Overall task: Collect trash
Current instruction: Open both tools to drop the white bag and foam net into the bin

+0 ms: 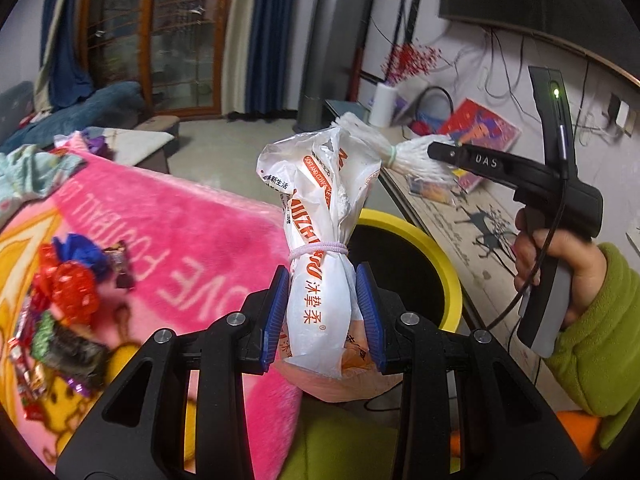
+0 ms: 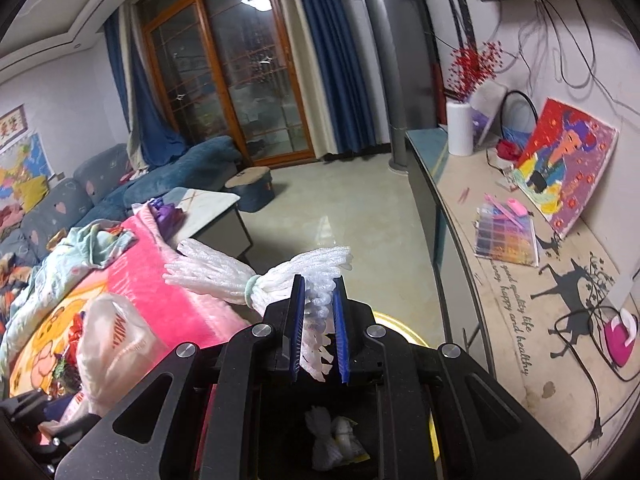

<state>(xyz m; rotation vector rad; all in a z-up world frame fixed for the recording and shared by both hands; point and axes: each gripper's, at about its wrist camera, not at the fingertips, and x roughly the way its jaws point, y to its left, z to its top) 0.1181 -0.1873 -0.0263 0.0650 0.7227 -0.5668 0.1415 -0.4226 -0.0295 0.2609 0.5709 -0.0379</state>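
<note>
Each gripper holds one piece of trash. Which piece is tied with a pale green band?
The white foam net bundle in the right gripper. The printed plastic bag in the left gripper has a pink band instead.

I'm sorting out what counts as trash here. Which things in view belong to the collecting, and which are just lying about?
Job:
left gripper, shut on tied plastic bag
right gripper, shut on white foam-net bundle
yellow-rimmed bin
candy wrappers

Lying about:
pink blanket
painting
white vase

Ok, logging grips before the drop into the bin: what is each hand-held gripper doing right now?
Left hand-held gripper: shut on the white printed plastic bag tied with a pink band.
Right hand-held gripper: shut on the white foam-net bundle.
</note>
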